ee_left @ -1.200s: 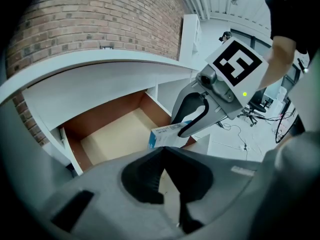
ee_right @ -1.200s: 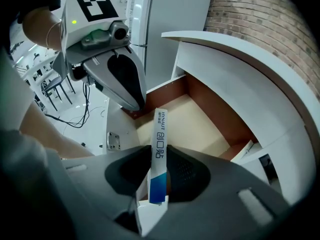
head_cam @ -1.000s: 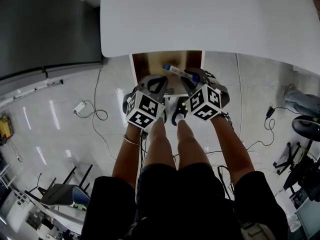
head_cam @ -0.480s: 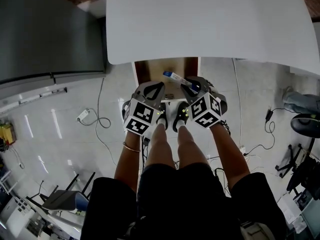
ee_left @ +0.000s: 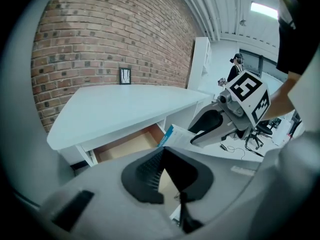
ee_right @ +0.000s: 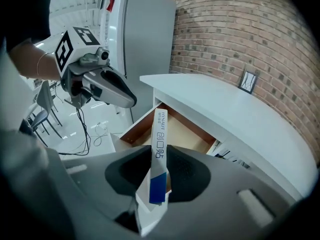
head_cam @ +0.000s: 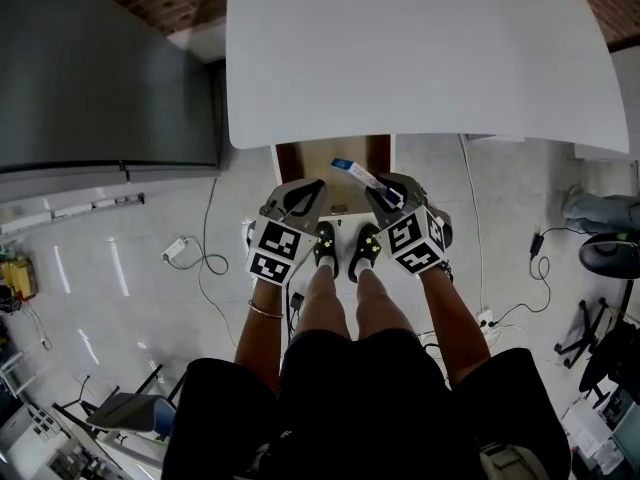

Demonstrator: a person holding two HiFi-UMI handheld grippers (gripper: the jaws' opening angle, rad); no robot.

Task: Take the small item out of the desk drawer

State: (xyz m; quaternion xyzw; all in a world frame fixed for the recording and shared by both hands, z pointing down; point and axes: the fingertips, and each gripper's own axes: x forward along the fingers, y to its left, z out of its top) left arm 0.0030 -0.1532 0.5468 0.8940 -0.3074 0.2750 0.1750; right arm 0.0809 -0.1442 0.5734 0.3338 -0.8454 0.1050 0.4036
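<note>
A white desk [head_cam: 420,58] has its wooden drawer [head_cam: 298,158] pulled open below the front edge. My right gripper [head_cam: 385,196] is shut on a small white-and-blue box [head_cam: 357,175], held above the drawer. In the right gripper view the box [ee_right: 159,159] stands upright between the black pads, over the open drawer [ee_right: 180,131]. My left gripper [head_cam: 300,196] hovers beside it, shut and empty. In the left gripper view its jaws [ee_left: 162,153] meet with nothing between them, and the box [ee_left: 172,135] shows in the right gripper [ee_left: 210,126] beyond.
A grey cabinet [head_cam: 100,68] stands left of the desk. Cables [head_cam: 195,253] trail over the pale floor. An office chair [head_cam: 610,258] is at the right. My shoes [head_cam: 340,248] are just before the drawer. A small frame [ee_left: 125,75] leans on the brick wall.
Both grippers have risen, and the box has come up with the right one, higher above the open drawer. The left gripper stays shut and empty.
</note>
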